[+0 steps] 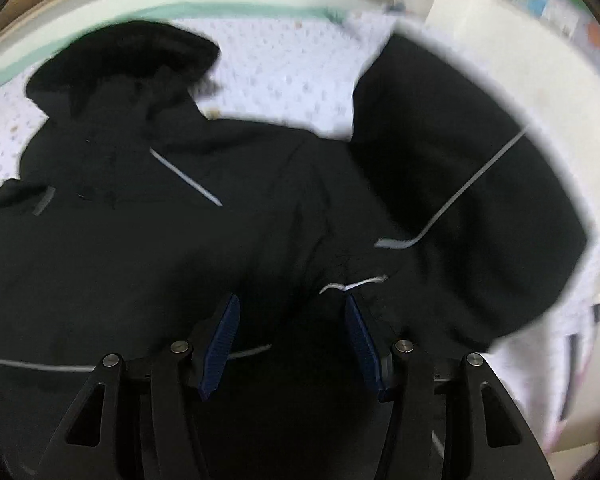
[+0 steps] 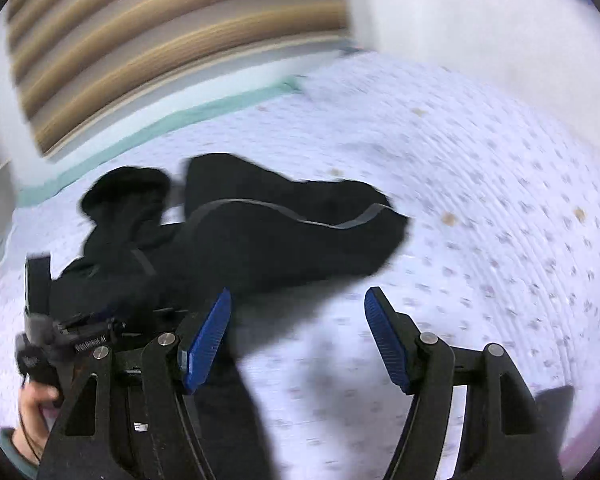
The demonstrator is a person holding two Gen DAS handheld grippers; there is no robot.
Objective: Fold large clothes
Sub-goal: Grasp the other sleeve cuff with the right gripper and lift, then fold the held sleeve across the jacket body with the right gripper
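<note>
We see the black jacket lying rumpled on the bed, not yet folded; the left claw and right claw hover spread and empty, seemingly repositioning.

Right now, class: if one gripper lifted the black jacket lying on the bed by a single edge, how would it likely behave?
The black jacket would probably droop: it already lies in soft, rumpled folds on the dotted bedsheet. Its bulky sleeve suggests some weight, so it may drag. It looks unlikely to roll or break.
</note>
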